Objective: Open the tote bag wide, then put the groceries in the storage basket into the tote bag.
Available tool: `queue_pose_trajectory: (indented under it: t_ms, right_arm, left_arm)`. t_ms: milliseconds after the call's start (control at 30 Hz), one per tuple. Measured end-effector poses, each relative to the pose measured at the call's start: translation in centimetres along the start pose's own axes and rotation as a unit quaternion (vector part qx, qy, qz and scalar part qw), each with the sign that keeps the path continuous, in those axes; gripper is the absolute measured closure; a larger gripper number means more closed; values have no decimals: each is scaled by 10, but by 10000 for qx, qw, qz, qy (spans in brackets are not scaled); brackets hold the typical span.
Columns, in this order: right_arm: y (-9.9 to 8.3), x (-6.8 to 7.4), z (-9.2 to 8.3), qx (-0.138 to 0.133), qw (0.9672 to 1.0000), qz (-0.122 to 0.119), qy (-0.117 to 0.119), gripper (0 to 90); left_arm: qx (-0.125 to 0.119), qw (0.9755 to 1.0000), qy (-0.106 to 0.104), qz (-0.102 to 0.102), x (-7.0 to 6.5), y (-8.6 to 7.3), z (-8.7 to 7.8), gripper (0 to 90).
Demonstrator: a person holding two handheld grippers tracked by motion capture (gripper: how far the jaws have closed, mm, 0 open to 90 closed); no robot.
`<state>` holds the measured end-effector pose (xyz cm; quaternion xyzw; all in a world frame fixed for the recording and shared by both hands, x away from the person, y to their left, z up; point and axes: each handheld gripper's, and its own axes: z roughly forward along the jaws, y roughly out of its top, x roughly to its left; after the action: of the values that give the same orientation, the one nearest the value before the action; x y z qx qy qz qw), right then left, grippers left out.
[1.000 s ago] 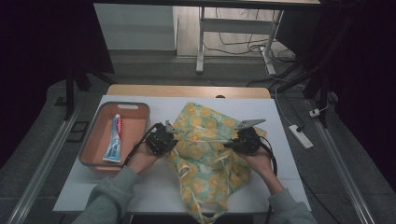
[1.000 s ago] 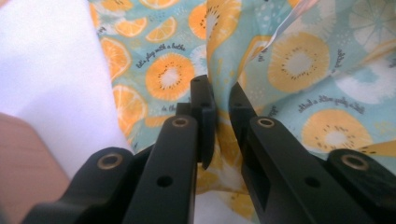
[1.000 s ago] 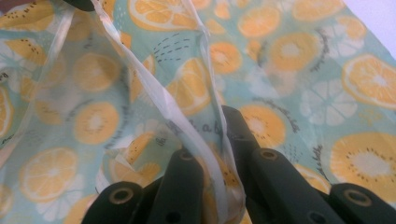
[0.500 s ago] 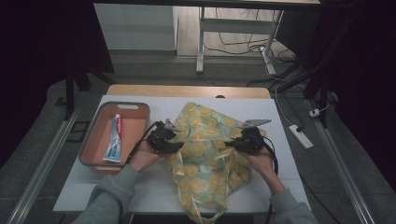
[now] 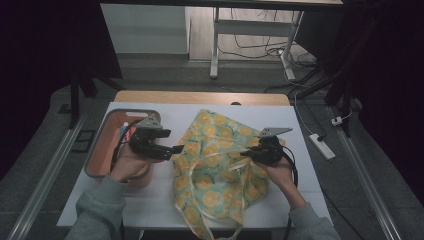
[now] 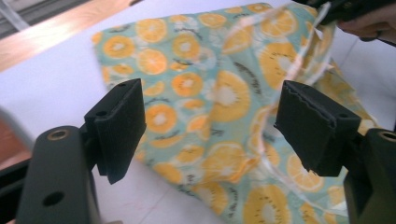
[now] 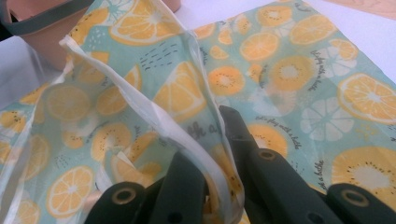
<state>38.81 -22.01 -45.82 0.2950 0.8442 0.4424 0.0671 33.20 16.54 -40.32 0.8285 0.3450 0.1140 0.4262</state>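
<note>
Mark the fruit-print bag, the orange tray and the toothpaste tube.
fruit-print bag (image 5: pixel 220 150), high view, middle of its upper panel.
orange tray (image 5: pixel 102 147), high view, bare floor by its left wall.
toothpaste tube (image 5: pixel 124 131), high view, its visible upper end.

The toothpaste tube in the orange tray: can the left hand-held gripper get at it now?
Probably yes. The left hand-held gripper is open and empty, beside the tray; nothing covers the tube.

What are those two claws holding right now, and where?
The right gripper pinches the fruit-print bag by its white-edged rim. The left gripper, jaws just opened, holds nothing.
</note>
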Motion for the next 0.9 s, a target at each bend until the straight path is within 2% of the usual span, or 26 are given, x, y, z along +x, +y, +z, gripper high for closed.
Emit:
queue_pose_trajectory:
  t_ms: [100,167,267,333,467,533,633,700,767,800,867,900]
  right_arm:
    - [0,1,0,-2,10000,-13,5,867]
    - [0,2,1,-13,10000,-27,4,867]
    - [0,2,1,-12,10000,-32,13,867]
    - [0,2,1,-10,10000,-33,7,866]
    - [0,1,1,2,10000,-39,10,866]
    - [0,1,2,0,10000,-42,19,866]
    - [-1,0,3,33,10000,-19,20,867]
    - [-1,0,3,48,10000,-13,18,866]
    - [-1,1,4,83,10000,-22,-3,866]
    - [-1,1,4,83,10000,-22,-3,866]
    - [-2,0,5,125,9999,-2,-3,865]
    - [-2,0,5,125,9999,-2,-3,865]
  left_arm:
    - [7,9998,187,-105,13,-3,-6,243]
    - [80,9988,437,-194,23,-7,-8,245]
    - [116,9977,537,-407,39,-15,-9,249]
    - [211,9960,708,-497,49,-19,-9,249]
    - [249,9938,840,-690,63,-26,-11,248]
    - [375,9908,1088,-718,69,-28,-11,248]
    - [523,9871,1275,-820,78,-34,-10,246]
    - [614,9834,1445,-905,83,-37,-11,246]
    - [679,9813,1503,-992,89,-40,-13,246]
    - [734,9794,1572,-1030,91,-42,-14,246]
    - [913,9728,1835,-1079,96,-45,-16,244]
    - [967,9705,1908,-1112,98,-47,-16,244]
